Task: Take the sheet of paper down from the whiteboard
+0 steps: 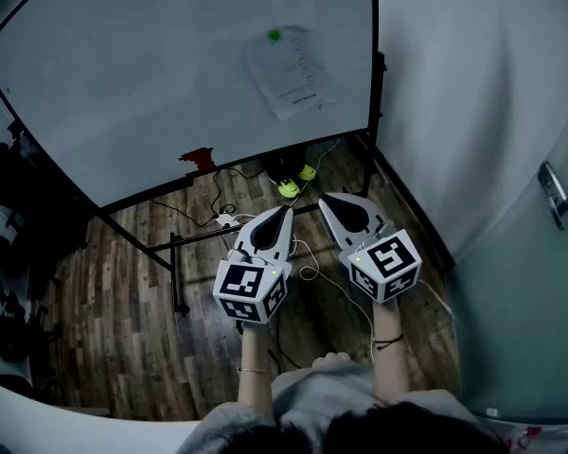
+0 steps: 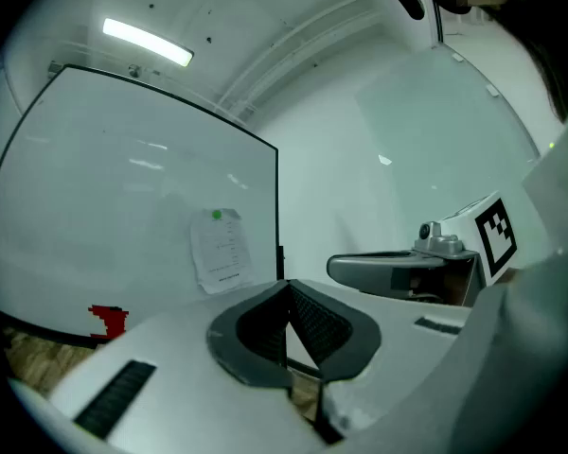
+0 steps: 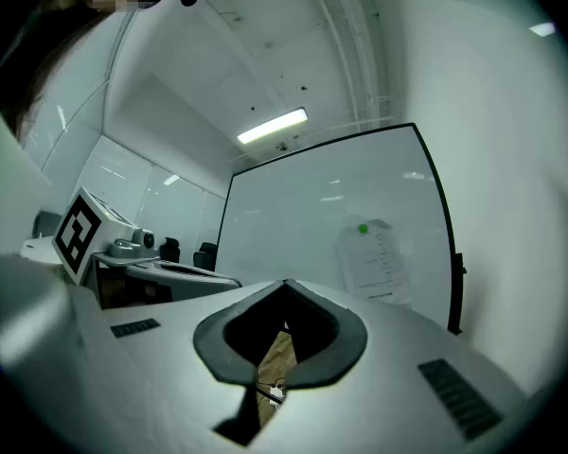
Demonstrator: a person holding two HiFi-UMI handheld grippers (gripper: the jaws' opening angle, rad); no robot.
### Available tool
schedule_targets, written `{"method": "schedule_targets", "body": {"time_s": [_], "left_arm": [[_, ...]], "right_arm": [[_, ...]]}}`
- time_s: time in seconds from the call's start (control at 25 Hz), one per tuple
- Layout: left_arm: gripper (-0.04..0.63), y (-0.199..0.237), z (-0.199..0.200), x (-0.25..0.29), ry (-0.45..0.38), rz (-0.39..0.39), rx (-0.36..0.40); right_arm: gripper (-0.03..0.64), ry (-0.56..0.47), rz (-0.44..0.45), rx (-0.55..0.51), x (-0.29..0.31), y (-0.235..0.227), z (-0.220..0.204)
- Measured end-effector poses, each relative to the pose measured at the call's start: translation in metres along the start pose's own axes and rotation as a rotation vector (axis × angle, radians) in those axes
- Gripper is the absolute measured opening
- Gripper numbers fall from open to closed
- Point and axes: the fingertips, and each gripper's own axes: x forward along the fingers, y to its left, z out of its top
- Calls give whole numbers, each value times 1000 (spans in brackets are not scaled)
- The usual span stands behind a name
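Observation:
A printed sheet of paper (image 1: 289,71) hangs on the whiteboard (image 1: 123,83) near its right edge, pinned at its top by a round green magnet (image 1: 274,35). The left gripper view also shows the sheet of paper (image 2: 220,250), and so does the right gripper view, sheet of paper (image 3: 372,259). Both grippers are held level in front of the board, well short of it. My left gripper (image 1: 284,212) is shut with nothing in it. My right gripper (image 1: 326,200) sits beside it, also shut and empty.
The whiteboard stands on a black frame (image 1: 175,272) over a wood floor (image 1: 114,348). A red eraser (image 1: 198,158) rests on its lower ledge. Cables and a white power strip (image 1: 225,220) lie on the floor. A wall and door (image 1: 511,159) close in the right side.

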Motion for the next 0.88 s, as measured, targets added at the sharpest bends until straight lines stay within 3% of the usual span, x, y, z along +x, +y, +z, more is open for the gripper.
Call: {"method": "schedule_targets", "body": {"time_s": [0.52,0.88], "left_arm": [[5,7,-5,4,7,-22,0],[5,13,-23,4,34,-16,-46]], "right_arm": [[0,21,-23,-9,8,-2,-7],[0,43,-42,21,8,-6,-16]]}}
